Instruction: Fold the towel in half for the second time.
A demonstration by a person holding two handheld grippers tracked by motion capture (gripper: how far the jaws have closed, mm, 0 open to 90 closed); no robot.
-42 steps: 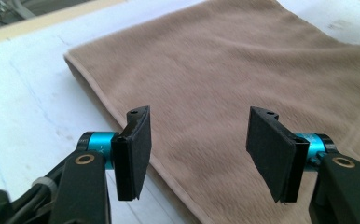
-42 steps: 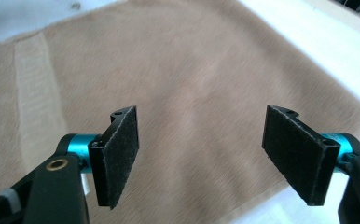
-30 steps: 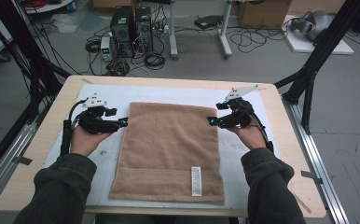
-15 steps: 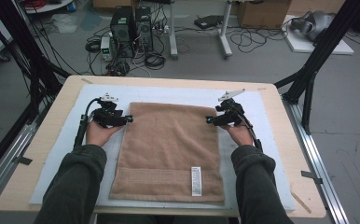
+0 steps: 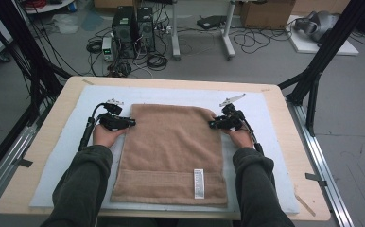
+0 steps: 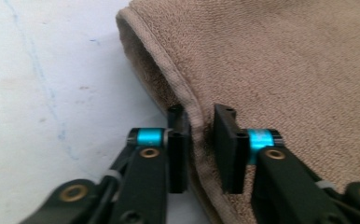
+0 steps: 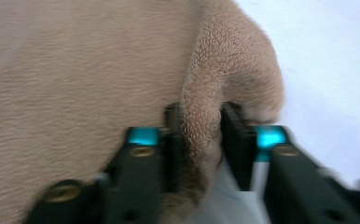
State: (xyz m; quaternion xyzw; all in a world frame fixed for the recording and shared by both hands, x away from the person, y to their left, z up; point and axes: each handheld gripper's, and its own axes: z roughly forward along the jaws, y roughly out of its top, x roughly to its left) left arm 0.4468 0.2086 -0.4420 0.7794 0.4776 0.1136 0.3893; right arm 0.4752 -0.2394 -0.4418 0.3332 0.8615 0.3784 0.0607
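Tan terry towel (image 5: 171,153) lies flat on the white mat (image 5: 72,142) that covers the wooden surface (image 5: 34,179), label end toward me. My left tool (image 5: 132,122) and right tool (image 5: 212,125) sit at its two side edges near the far corners; both have just been closing, each with towel edge between the jaws.

Step in hand, as I judge it: secure both far corners for a fold toward me. To do it well I want both layers of hem seated deep between the pads, equal bite left and right, then a level lift so the cloth does not skew.

High view gives symmetry of the two grips and the whole towel outline, not the bite. Left tool's own view shows the hem (image 6: 194,119) pinched between its pads (image 6: 229,149). Right tool's own view shows a raised ridge of cloth (image 7: 204,121) squeezed in the jaws, slightly blurred.
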